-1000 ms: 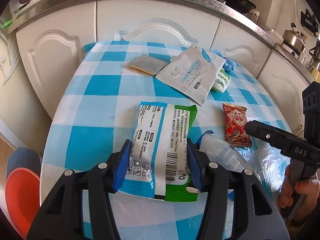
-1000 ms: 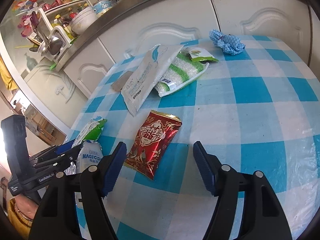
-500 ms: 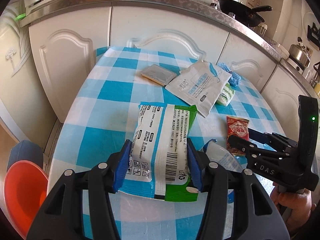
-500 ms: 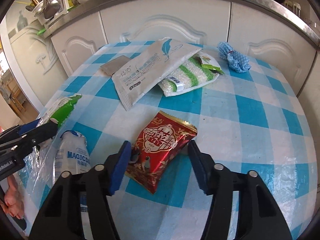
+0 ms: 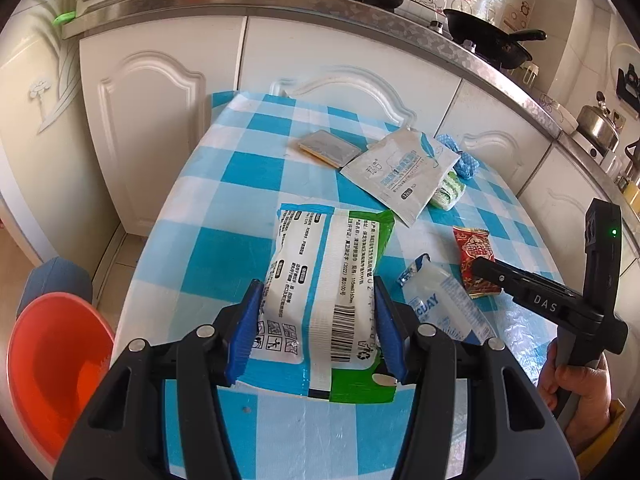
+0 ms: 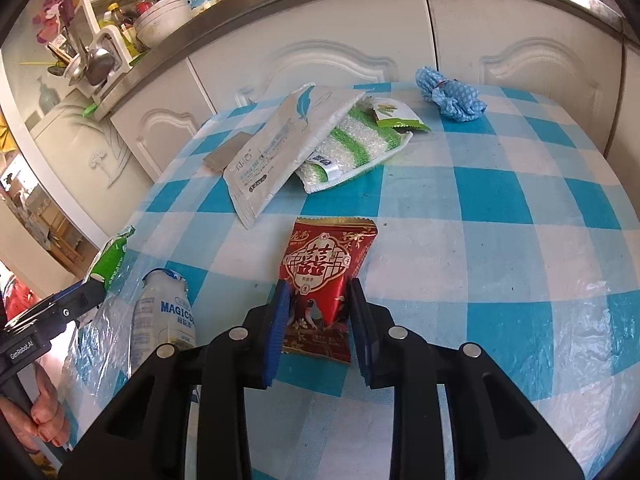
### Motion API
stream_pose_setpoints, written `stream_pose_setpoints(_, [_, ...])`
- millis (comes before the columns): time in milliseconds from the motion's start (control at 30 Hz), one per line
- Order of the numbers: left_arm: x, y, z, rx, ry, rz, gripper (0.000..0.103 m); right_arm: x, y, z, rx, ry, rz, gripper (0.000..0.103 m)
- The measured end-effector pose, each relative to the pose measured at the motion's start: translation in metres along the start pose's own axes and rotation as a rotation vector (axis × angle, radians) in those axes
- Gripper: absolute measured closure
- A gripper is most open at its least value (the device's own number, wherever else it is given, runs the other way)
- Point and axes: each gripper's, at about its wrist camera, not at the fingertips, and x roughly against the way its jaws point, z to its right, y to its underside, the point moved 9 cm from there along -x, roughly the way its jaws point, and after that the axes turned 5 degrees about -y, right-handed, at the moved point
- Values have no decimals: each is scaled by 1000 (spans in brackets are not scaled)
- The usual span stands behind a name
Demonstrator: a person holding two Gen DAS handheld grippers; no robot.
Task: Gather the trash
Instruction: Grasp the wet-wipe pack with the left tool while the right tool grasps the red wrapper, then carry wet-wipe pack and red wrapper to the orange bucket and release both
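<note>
My left gripper (image 5: 316,320) is shut on a white, blue and green food packet (image 5: 324,280) and holds it over the near edge of the blue-checked table (image 5: 248,168). My right gripper (image 6: 318,320) is shut on the lower end of a red snack packet (image 6: 326,268), which lies on the table; it also shows in the left wrist view (image 5: 476,258). A small white milk pouch (image 6: 168,316) lies left of the red packet on a clear plastic bag (image 6: 100,344).
At the table's far side lie a white flat pouch (image 6: 288,140), a green-striped sponge pack (image 6: 352,148), a blue cloth (image 6: 452,96) and a grey card (image 5: 328,148). An orange bin (image 5: 52,364) stands on the floor left. White cabinets (image 5: 320,60) stand behind.
My right gripper moved in over the red packet and closed its jaws on it. My left gripper drew back and rose a little with the green packet still held.
</note>
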Motion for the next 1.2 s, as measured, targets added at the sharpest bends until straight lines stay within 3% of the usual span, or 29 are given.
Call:
stream_pose_setpoints(700, [47,16,-37,50,-10,54,49,61,-3,3,-17,73,93,72])
stream_pose_setpoints(900, [64,25,-58,80,-10,69,49,79,-5,-18,31,93,107,72])
stream_pose_setpoints(1200, [89,41,-111,152,-42,89,49,90,-8,-74,118,56,111,72])
